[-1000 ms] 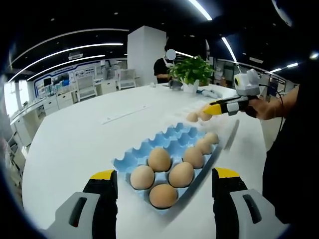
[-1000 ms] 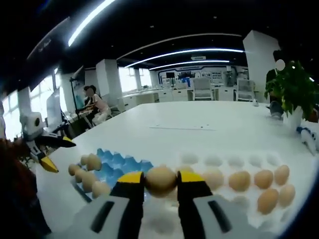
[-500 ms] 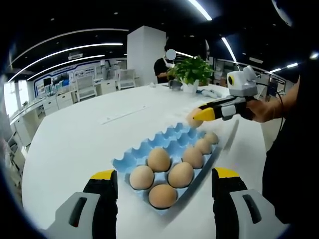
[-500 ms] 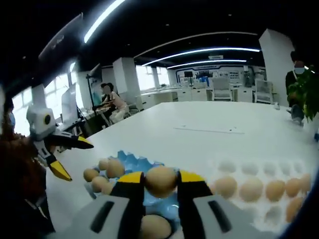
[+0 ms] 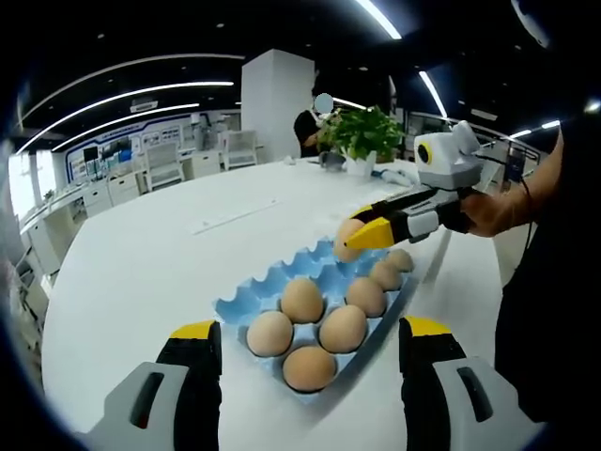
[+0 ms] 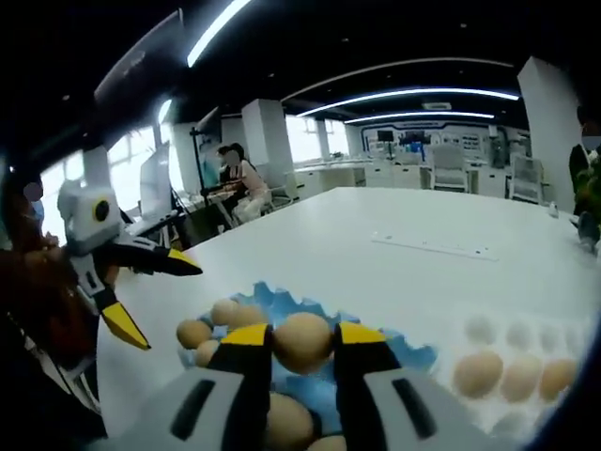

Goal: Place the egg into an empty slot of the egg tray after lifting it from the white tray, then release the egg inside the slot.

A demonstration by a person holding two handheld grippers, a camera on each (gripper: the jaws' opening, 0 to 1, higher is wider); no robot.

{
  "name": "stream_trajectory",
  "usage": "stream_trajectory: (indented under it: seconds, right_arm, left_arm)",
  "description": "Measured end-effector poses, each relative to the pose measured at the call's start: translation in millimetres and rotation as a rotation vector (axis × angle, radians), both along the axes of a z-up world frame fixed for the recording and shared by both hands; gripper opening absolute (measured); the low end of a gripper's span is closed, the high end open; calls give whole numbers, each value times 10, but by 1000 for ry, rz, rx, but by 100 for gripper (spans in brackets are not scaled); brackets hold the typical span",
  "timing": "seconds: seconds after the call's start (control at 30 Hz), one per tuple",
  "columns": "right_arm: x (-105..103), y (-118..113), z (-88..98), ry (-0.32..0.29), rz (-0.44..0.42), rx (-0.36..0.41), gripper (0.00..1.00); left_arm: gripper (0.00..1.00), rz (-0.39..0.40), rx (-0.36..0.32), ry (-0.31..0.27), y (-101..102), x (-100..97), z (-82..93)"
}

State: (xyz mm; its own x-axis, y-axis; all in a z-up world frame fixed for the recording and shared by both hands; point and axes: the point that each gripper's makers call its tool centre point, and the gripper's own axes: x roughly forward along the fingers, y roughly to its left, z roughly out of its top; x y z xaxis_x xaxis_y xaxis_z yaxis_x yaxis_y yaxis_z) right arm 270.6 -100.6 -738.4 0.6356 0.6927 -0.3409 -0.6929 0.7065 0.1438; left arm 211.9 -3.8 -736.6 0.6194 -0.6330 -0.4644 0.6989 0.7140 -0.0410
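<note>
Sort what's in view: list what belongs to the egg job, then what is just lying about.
Job:
- brown egg clamped in the right gripper
- blue moulded egg tray
- white tray with egg hollows
- left gripper, open over the blue tray

Lying about:
- green potted plant
- flat white strip on the table

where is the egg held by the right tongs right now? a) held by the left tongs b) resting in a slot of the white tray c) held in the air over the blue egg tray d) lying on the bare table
c: the right tongs are shut on the egg, which hangs above the blue egg tray, not yet seated in a slot.
</note>
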Motion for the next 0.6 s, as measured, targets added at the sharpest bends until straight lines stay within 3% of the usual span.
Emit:
stream_trajectory:
  seconds: [0.6]
  right_arm:
    - [-11, 239, -195, 49, 71, -25, 25]
  left_arm:
    - [76, -3, 5, 3, 0, -19, -4]
